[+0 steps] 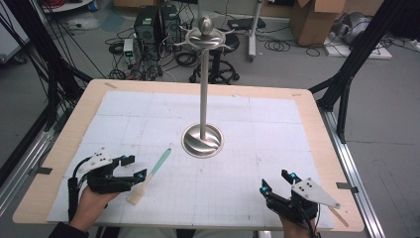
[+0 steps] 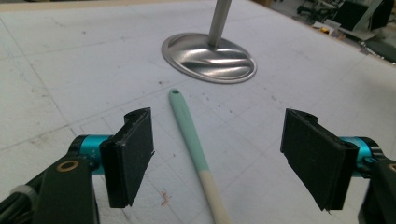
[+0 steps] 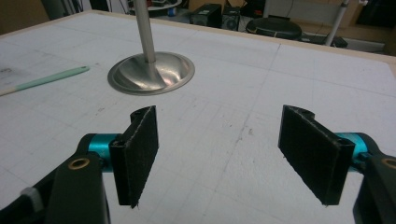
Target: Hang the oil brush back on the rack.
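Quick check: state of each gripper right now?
Left gripper: open, holding nothing, jaws either side of the spatula.
Right gripper: open, holding nothing.

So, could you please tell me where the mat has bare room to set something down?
The widest free patch lies between the metal stand's base and the right gripper. The far strip behind the base is bare too. The near left is crowded: the spatula lies at the left gripper.

A mint-green handle and cream head are seen on the brush. The stand is silver. The bench is covered in white, faintly gridded sheets.
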Demonstrator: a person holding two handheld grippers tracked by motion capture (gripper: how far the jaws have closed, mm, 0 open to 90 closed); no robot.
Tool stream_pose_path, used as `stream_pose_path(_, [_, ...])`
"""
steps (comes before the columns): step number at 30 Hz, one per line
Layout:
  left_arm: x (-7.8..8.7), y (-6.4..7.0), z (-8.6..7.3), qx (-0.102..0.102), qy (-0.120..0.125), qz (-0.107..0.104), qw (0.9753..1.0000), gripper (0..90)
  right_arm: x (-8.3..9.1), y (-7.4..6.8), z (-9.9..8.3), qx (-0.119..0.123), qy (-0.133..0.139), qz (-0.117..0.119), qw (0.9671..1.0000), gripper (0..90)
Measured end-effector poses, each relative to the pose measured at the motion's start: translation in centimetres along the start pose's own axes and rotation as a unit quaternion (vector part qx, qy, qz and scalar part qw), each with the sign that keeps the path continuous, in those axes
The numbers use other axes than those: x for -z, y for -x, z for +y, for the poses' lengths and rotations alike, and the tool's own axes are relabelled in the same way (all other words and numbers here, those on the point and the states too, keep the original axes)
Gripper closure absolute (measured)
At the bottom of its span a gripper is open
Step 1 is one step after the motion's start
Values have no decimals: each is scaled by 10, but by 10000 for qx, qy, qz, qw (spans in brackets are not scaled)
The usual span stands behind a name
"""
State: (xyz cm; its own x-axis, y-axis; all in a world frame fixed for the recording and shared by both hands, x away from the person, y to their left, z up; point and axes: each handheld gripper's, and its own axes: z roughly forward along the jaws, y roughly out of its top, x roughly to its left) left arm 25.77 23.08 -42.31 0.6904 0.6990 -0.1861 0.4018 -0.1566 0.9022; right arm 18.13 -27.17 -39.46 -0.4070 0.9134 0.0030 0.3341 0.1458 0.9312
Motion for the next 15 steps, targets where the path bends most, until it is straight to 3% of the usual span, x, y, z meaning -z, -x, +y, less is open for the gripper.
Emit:
stream_pose_path(5, [-8,3,-3,-94,-379,169,9991,332,0,0,-1,-5,-24,10,10000,275])
stream_pose_path(9, [-14,6,-6,-110,-589,194,9980,462,-1,0,-1,13,-51,8,10000,275])
stream_pose_path(15, [-19,7,-8,-113,-850,283,9959,515,-2,-1,-1,10,-63,14,10000,275])
